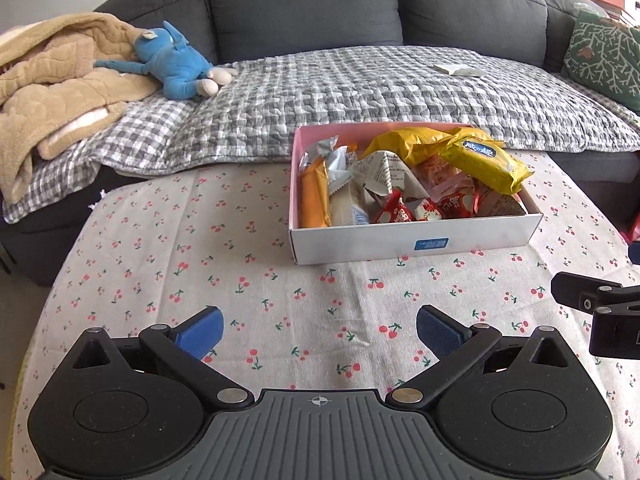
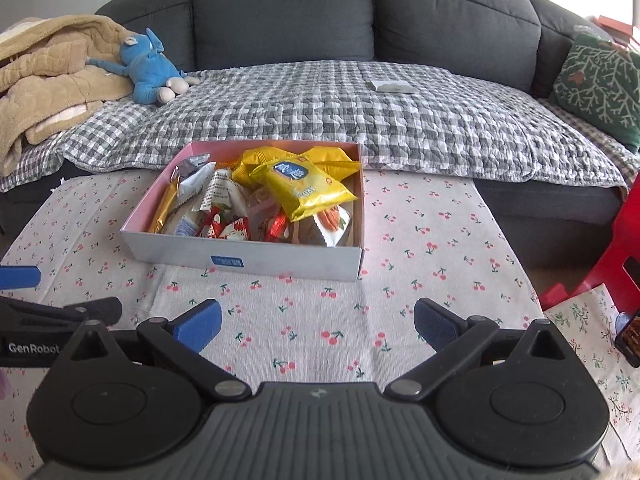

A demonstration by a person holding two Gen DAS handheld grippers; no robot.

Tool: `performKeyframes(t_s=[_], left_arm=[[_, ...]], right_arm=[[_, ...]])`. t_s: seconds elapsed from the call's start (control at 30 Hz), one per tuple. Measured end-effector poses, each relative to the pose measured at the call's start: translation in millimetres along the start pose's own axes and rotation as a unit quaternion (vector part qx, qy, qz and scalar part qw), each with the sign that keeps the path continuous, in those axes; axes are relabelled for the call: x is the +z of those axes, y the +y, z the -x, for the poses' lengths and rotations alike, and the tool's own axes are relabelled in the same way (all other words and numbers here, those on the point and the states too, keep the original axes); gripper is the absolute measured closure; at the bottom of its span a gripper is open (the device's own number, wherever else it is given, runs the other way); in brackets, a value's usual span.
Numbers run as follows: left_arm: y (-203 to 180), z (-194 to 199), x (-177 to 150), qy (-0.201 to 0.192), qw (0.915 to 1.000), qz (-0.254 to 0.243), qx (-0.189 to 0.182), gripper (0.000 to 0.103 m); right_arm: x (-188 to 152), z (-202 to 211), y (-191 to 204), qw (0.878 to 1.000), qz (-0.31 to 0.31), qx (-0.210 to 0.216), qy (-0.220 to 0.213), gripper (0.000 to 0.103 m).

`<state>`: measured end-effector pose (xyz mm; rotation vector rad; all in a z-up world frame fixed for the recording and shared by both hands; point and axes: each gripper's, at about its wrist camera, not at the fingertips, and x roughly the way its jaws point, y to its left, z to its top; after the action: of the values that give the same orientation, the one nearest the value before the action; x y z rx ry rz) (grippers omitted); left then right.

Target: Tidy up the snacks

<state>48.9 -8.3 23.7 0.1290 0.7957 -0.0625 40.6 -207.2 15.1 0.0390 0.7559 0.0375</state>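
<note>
Red stool (image 2: 612, 256) cut off at right edge, lower snacks (image 2: 240, 228) buried in box (image 2: 280, 260)

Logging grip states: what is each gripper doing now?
Left gripper: open, holding nothing.
Right gripper: open, holding nothing.

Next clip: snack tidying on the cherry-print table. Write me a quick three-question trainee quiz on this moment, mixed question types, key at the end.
1. True or false: the left tongs are holding a snack.
2. Which packet lies on top at the right end of the snack box? A) the yellow packet with a blue label B) a green packet C) a purple packet
3. Fill in: the blue plush toy lies on the ____, behind the table.

Key
1. False: both the left and the right tongs stand open over bare tablecloth, with nothing between the pads.
2. A
3. sofa
</note>
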Motion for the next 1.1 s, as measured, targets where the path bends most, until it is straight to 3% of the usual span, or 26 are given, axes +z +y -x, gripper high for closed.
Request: performKeyframes(t_s=[0.43, 1.1], left_arm=[[7.1, 5.7, -9.2, -0.015, 0.9997, 0.015, 0.014, 0.0], [-1.6, 2.9, -16.0, 0.007, 0.9999, 0.005, 0.009, 0.0]], right_arm=[[-15.6, 0.7, 17.7, 0.999, 0.035, -0.021, -0.029, 0.0], [-19.8, -2.7, 17.7, 0.999, 0.028, -0.025, -0.02, 0.0]])
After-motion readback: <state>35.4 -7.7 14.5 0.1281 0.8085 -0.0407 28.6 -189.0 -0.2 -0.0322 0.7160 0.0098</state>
